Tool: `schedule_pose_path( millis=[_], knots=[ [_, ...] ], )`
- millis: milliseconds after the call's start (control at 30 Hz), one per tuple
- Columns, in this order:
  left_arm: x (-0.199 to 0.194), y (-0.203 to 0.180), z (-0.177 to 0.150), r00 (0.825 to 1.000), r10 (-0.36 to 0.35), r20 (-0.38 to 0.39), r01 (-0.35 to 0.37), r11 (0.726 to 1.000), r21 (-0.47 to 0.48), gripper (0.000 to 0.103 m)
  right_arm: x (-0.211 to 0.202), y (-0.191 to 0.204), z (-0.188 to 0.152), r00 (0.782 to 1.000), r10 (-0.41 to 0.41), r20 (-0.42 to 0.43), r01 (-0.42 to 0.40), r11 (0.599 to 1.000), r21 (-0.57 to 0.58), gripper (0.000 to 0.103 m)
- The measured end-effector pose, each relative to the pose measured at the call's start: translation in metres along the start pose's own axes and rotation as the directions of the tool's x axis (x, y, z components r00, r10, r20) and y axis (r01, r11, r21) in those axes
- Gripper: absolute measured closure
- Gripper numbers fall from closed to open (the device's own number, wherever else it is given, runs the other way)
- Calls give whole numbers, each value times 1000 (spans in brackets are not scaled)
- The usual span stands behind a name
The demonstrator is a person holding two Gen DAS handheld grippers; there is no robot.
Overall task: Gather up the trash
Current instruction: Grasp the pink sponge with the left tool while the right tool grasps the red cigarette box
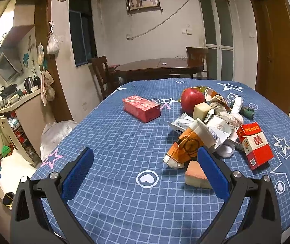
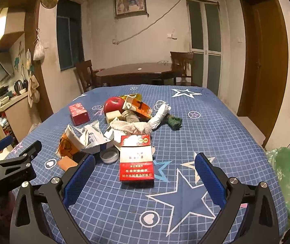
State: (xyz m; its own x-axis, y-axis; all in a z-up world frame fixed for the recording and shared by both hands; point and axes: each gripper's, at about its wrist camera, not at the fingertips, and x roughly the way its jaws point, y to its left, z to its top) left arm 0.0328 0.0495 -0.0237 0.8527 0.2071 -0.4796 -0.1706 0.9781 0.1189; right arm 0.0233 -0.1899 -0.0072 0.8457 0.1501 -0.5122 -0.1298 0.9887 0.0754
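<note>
My left gripper [image 1: 145, 158] hangs over the blue checked star-print tablecloth [image 1: 114, 142] with its blue pads spread wide and nothing between them. My right gripper [image 2: 145, 165] is just as wide and just as empty.

I take the red-and-white cardboard cigarette pack [image 2: 136, 158] as my landmark. It lies flat just ahead of my right gripper, roughly in line with the gap between the pads. Just to its left sit a white plastic screw cap [image 2: 109, 156] and a heap of crumpled white printed paper [image 2: 92, 137]; an orange crumpled snack wrapper [image 1: 183, 148] lies farther left, close to my left gripper. Behind the pack are twisted white cloth rags [image 2: 136, 127], and behind those a red apple [image 2: 114, 104]. A green plastic bag [image 2: 289, 181], probably the trash bag, sits well to its right, off the table edge.

The risks, as I judge them: the pack lies flat, so closing too high could skid it along the cloth or crush it. Reaching into the heap could drag the cap, or nudge the apple into rolling. My two tools are near each other and could collide.
</note>
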Motion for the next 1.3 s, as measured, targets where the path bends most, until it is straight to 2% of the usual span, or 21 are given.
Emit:
schedule_pose_path(
  millis=[333, 567, 1033, 1300],
  knots=[
    [9, -6, -1, 1000, 8, -26, -8, 1000, 8, 5, 7, 2, -1, 1000, 10, 0, -10, 1000, 4, 5],
    [14, -7, -4, 999, 13, -44, -12, 1000, 19, 5, 21, 9, 2, 1000, 11, 2, -11, 999, -34, 5],
    [28, -4, -10, 996, 25, -91, -23, 999, 26, 5, 56, 24, 6, 994, 23, -111, -31, 997, -73, 5],
    [32, 1, -15, 993, 26, -111, -24, 1000, 20, 5, 80, 29, 4, 977, 64, -205, -78, 995, -60, 5]
  ],
)
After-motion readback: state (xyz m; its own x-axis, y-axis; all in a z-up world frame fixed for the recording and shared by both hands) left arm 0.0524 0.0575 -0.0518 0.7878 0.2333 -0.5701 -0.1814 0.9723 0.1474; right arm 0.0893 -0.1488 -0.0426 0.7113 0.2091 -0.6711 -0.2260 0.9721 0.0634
